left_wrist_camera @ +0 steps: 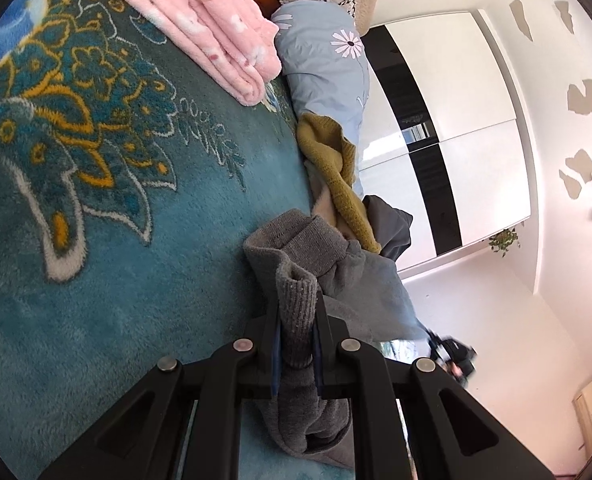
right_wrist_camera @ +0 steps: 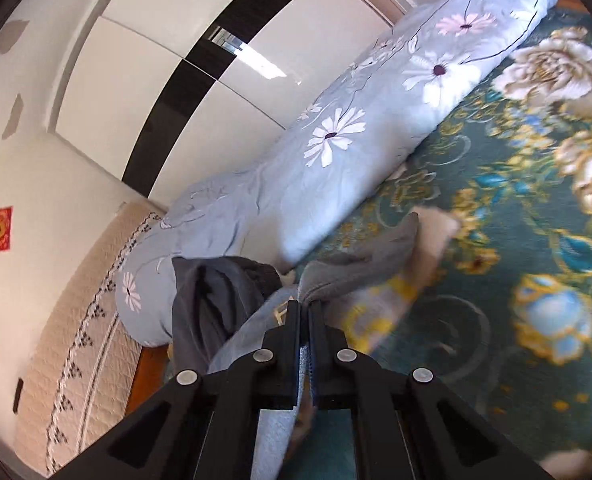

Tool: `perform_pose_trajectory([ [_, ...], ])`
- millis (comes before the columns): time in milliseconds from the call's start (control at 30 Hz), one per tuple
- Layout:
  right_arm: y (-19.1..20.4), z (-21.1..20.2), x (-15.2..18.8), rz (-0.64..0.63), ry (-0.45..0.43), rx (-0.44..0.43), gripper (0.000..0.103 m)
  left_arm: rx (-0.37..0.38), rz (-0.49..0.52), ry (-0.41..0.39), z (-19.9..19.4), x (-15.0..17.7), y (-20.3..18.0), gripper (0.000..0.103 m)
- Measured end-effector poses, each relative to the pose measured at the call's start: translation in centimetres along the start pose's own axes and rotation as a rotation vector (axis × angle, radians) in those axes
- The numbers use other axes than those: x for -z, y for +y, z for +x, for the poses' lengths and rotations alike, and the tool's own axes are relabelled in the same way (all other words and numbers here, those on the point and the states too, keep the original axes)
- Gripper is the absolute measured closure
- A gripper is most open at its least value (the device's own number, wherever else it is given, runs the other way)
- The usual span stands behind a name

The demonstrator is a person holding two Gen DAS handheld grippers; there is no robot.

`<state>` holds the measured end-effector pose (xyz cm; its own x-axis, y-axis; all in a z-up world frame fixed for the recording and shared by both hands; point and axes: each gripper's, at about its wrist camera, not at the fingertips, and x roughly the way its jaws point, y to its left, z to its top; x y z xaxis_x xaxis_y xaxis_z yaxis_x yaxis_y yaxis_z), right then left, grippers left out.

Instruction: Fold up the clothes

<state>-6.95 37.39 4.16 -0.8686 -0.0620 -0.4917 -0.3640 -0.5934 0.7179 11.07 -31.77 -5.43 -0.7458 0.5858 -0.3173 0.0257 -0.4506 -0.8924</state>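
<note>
Left claw [left_wrist_camera: 297,312]: clenched on the ribbed cuff of a grey sweater [left_wrist_camera: 296,248], which stands up between my fingers over the teal blanket [left_wrist_camera: 96,240].
Right claw [right_wrist_camera: 305,312]: clamped on a grey fold of the same sweater [right_wrist_camera: 359,264], lifted off the blanket [right_wrist_camera: 495,280]; its far end is blurred.
Nearby: mustard knit [left_wrist_camera: 335,160] and dark garment [left_wrist_camera: 387,220] heaped just beside the sweater; folded pink blanket [left_wrist_camera: 200,20]; blue floral quilt roll [right_wrist_camera: 335,140] along the blanket's edge.
</note>
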Motion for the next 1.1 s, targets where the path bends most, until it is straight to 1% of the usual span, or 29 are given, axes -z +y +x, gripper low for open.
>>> perform_pose_trajectory([
  [67, -0.7, -3.0, 0.7, -0.023, 0.001, 0.004, 0.099, -0.008, 0.005, -0.011, -0.2, 0.1, -0.1, 0.093],
  [167, -2.9, -6.2, 3.5, -0.021, 0.057, 0.021, 0.099, -0.015, 0.004, -0.020, -0.4, 0.1, 0.0, 0.093],
  [267, -4.7, -7.6, 6.5, -0.021, 0.132, 0.045, 0.099, -0.020, 0.006, -0.026, -0.5, 0.2, 0.1, 0.093],
  [333, -6.0, -7.6, 7.9, -0.002, 0.172, 0.058, 0.099, -0.024, 0.007, -0.029, -0.6, 0.3, 0.2, 0.093],
  [400, -7.1, -7.1, 8.7, 0.023, 0.211, 0.063, 0.098, -0.030, 0.014, -0.035, -0.7, 0.5, 0.1, 0.093],
  [433, -7.4, -7.0, 8.9, 0.029, 0.219, 0.070, 0.096, -0.036, 0.022, -0.037, -0.8, 0.6, 0.0, 0.093],
  [567, -7.8, -7.9, 8.1, 0.023, 0.210, 0.046, 0.095, -0.057, 0.055, -0.048, -1.0, 0.9, -0.5, 0.093],
  [633, -7.9, -8.8, 7.0, 0.010, 0.177, 0.054, 0.090, -0.058, 0.063, -0.052, -1.0, 1.0, -0.6, 0.093],
  [700, -8.4, -9.3, 5.7, 0.014, 0.140, 0.065, 0.073, -0.054, 0.062, -0.054, -1.0, 1.0, -0.6, 0.093],
  [767, -9.4, -8.6, 4.4, 0.041, 0.121, 0.080, 0.067, -0.048, 0.059, -0.054, -1.0, 1.0, -0.6, 0.093],
  [800, -10.0, -8.1, 3.7, 0.056, 0.113, 0.089, 0.067, -0.045, 0.053, -0.055, -0.9, 1.0, -0.5, 0.093],
  [933, -13.3, -5.1, 2.3, 0.163, 0.087, 0.178, 0.065, -0.032, 0.016, -0.058, -0.9, 0.9, 0.1, 0.093],
  [1033, -15.2, -3.2, 1.5, 0.245, 0.060, 0.196, 0.065, -0.029, 0.028, -0.057, -0.9, 0.9, -0.1, 0.093],
  [1100, -15.4, -2.0, 1.1, 0.265, 0.053, 0.205, 0.065, -0.026, 0.045, -0.054, -0.8, 0.7, -0.4, 0.093],
])
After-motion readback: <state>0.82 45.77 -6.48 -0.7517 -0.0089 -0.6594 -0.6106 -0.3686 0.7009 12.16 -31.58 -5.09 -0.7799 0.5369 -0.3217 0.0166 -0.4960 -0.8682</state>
